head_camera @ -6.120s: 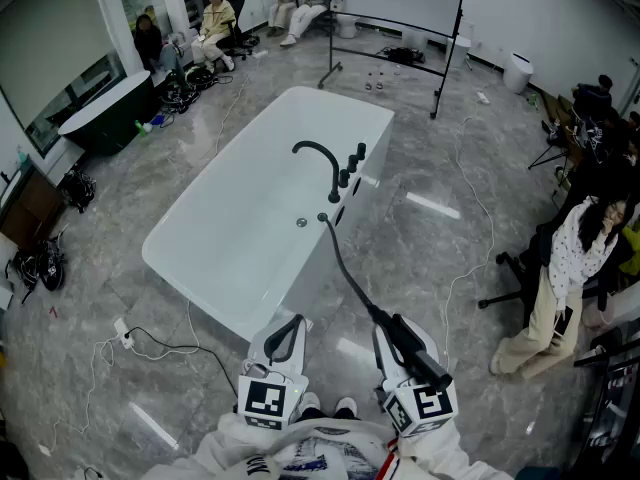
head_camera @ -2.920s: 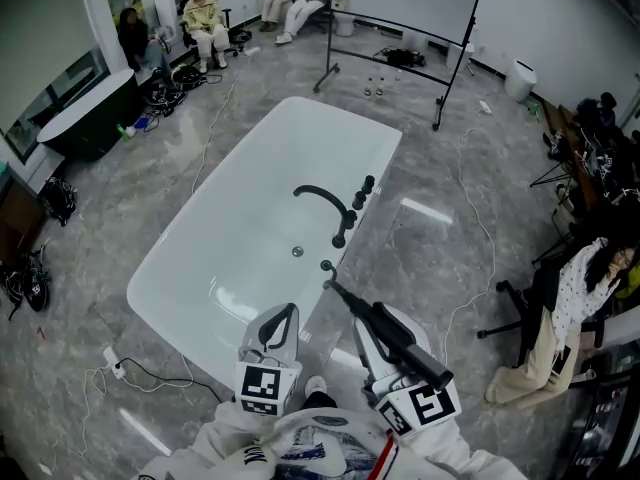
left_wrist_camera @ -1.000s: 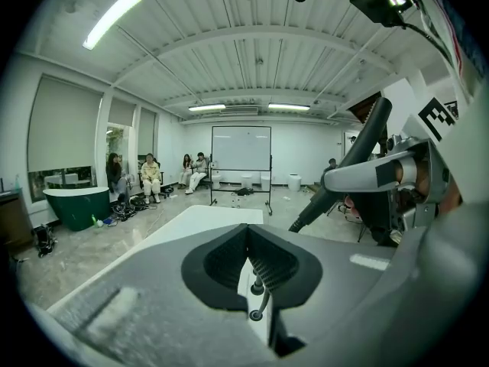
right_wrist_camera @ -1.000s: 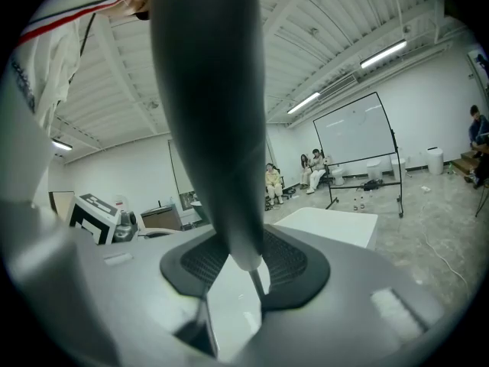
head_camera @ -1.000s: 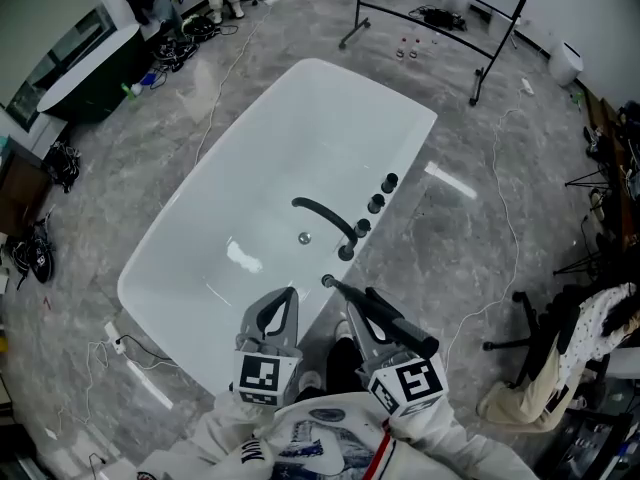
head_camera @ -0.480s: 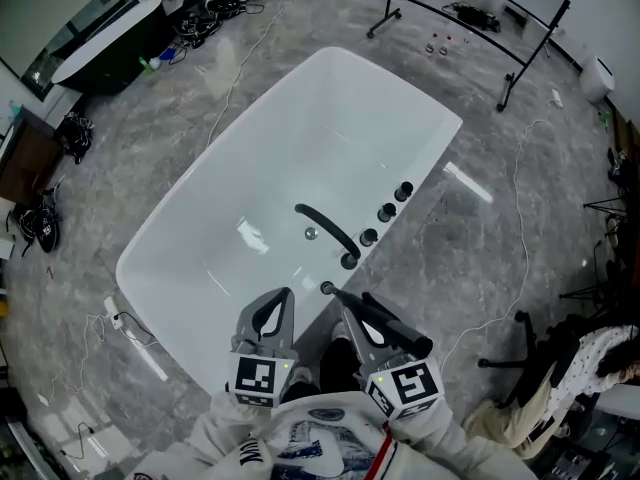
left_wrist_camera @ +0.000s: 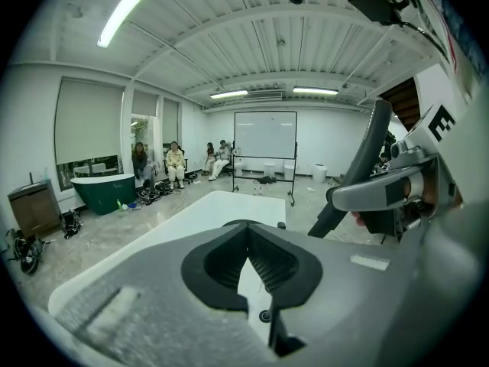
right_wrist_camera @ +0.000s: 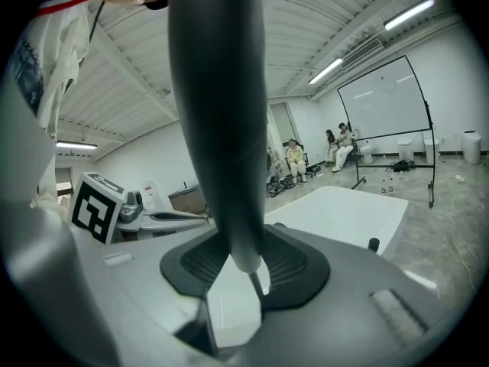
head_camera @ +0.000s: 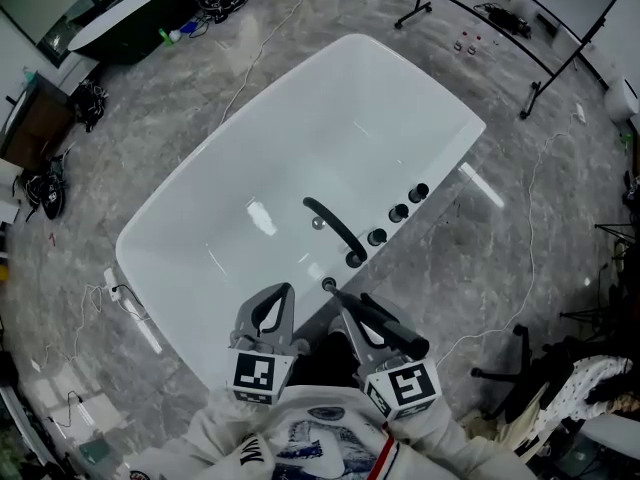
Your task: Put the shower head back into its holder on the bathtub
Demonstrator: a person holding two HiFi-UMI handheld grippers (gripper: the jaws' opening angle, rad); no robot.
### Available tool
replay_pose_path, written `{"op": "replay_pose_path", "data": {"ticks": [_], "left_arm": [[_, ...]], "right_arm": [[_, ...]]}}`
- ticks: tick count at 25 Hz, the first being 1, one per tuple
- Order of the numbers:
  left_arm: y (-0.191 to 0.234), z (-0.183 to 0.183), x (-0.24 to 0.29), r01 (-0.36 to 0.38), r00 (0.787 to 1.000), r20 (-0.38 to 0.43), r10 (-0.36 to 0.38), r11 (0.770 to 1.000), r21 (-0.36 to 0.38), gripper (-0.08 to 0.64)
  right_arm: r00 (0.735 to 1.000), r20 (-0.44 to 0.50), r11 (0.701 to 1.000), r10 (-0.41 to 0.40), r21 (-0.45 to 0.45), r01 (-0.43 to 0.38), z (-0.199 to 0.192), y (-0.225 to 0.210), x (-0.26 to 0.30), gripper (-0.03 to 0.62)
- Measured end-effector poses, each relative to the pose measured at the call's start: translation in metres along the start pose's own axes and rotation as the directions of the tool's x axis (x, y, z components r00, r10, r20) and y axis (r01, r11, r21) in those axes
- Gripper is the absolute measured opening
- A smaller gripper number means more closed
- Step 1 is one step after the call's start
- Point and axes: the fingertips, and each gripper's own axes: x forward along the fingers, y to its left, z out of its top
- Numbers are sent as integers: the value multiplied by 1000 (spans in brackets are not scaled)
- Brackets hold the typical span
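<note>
The white bathtub [head_camera: 230,178] lies below me, with a black curved faucet [head_camera: 333,228] and three black knobs [head_camera: 399,212] on its near rim. A small black holder [head_camera: 328,284] sits on that rim just past the faucet. My right gripper [head_camera: 347,306] is shut on the black shower head [head_camera: 392,331], whose handle rises between the jaws in the right gripper view [right_wrist_camera: 221,113]; its lower end sits close to the holder. My left gripper [head_camera: 280,296] hovers beside it over the rim, shut and holding nothing [left_wrist_camera: 246,239].
A second, dark tub [head_camera: 120,8] stands at the back left beside seated people [left_wrist_camera: 174,163]. A screen on a black stand [head_camera: 500,8] is behind the white tub. Cables [head_camera: 500,313] and a power strip [head_camera: 112,286] lie on the grey marble floor.
Both grippers have sunk and moved forward toward the tub's near rim. The shower head's lower end now sits closer to the holder. The grips are unchanged.
</note>
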Motion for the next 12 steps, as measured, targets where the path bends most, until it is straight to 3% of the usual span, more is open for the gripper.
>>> {"op": "replay_pose_path", "data": {"ticks": [12], "left_arm": [[12, -24, 11, 30, 999, -21, -30, 1000, 1, -8]], "right_arm": [[998, -50, 999, -37, -16, 36, -32, -3, 26, 139]]}}
